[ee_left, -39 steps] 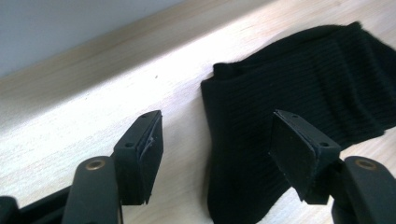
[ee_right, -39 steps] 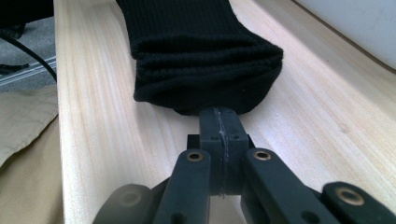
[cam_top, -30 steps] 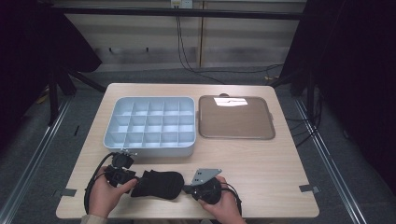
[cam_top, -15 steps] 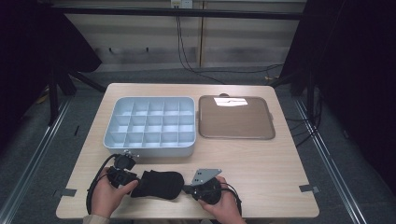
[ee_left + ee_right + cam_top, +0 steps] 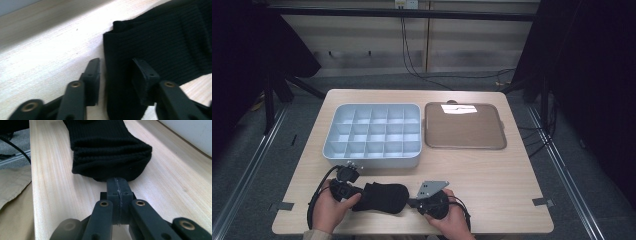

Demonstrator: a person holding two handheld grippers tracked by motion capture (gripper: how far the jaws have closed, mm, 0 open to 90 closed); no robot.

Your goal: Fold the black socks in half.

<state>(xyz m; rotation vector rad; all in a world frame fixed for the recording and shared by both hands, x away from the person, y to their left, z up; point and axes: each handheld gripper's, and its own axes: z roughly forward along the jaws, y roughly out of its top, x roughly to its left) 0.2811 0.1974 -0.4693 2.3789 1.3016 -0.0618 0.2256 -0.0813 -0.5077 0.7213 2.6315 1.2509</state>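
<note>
Black sock [image 5: 379, 197] lies at near table [image 5: 492, 175] edge, no label legible. Left gripper [image 5: 115, 75] straddles its left end, jaws just closing, pads not yet pressing. Right gripper [image 5: 117, 185] pinched shut on its right end.

Black ribbed knit sock [image 5: 380, 197], folded into a thick bundle. Lies flat on the desk [image 5: 492, 175] near its front edge, long axis running left to right. Left end: a straight folded edge with layered cloth [image 5: 120, 75]. Right end: rounded, stacked folds, ribbing visible [image 5: 111, 165]. Fabric dark, matte, no pattern apart from the fine ribs.
</note>
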